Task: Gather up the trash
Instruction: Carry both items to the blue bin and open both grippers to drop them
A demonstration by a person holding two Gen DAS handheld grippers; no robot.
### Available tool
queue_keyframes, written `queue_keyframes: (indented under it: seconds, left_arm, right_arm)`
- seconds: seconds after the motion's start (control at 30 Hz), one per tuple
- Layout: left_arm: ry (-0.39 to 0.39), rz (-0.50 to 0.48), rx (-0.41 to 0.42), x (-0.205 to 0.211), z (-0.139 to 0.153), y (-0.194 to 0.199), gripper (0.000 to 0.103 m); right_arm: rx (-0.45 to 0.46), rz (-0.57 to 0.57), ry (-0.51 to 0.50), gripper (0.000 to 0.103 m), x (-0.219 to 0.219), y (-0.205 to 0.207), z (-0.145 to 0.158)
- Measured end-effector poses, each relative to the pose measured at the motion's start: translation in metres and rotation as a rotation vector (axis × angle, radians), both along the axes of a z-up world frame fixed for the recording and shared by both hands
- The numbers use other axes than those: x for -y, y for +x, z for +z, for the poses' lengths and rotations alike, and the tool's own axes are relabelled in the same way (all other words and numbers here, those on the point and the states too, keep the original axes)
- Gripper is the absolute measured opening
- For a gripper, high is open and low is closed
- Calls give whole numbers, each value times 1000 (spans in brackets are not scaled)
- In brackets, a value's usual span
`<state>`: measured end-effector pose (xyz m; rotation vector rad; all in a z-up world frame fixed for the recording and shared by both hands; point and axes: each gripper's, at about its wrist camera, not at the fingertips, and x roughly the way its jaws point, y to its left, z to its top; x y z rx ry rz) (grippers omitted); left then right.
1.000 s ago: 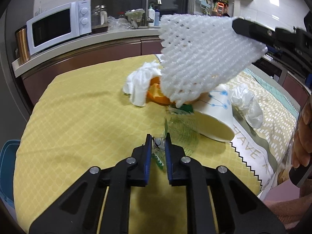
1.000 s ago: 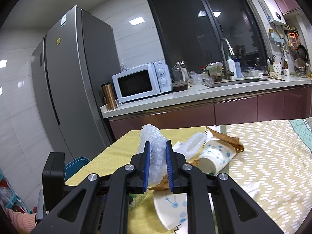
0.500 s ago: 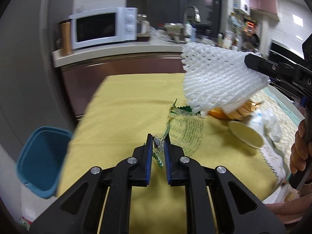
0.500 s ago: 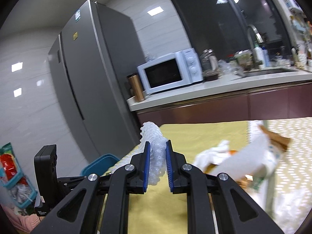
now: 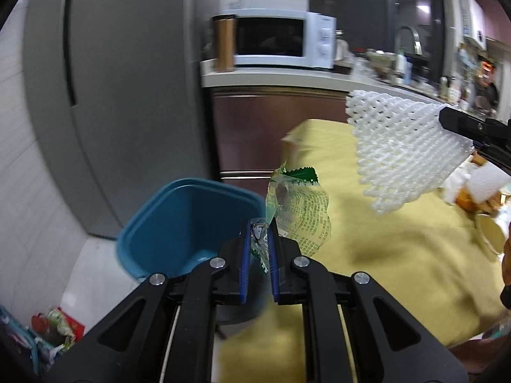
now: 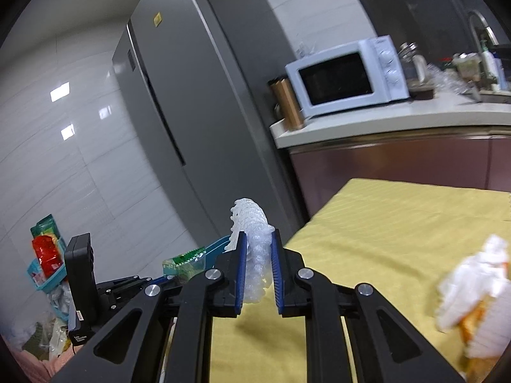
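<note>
My left gripper is shut on a clear green-printed plastic wrapper, held in the air at the table's left edge beside the open blue bin on the floor. My right gripper is shut on a white foam fruit net. The net also shows in the left wrist view, held above the yellow tablecloth, right of the wrapper. The wrapper and the bin's rim show in the right wrist view, left of the net.
More trash lies at the table's right: a paper cup, white tissue and orange peel. A grey fridge stands behind the bin. A counter with a microwave runs behind the table. Snack bags lie at floor level on the left.
Both grippers have swung left with their loads, away from the trash pile toward the table's left edge. The blue bin now lies just ahead of the left gripper.
</note>
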<state>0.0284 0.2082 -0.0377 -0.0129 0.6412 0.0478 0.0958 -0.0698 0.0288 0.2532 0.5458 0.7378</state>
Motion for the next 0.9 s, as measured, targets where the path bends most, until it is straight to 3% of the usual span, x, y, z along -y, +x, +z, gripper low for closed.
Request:
queue_keyframes:
  seconds: [0.4,0.9]
  left_arm:
    - [21,112,-75,-61,-31,24,11]
    - [-22,126,-163,-74,-66,52,13]
  right_arm:
    - [-99,123,-104,14,-90,37,-20]
    - [-225,215,-290,14,-165,67,-55]
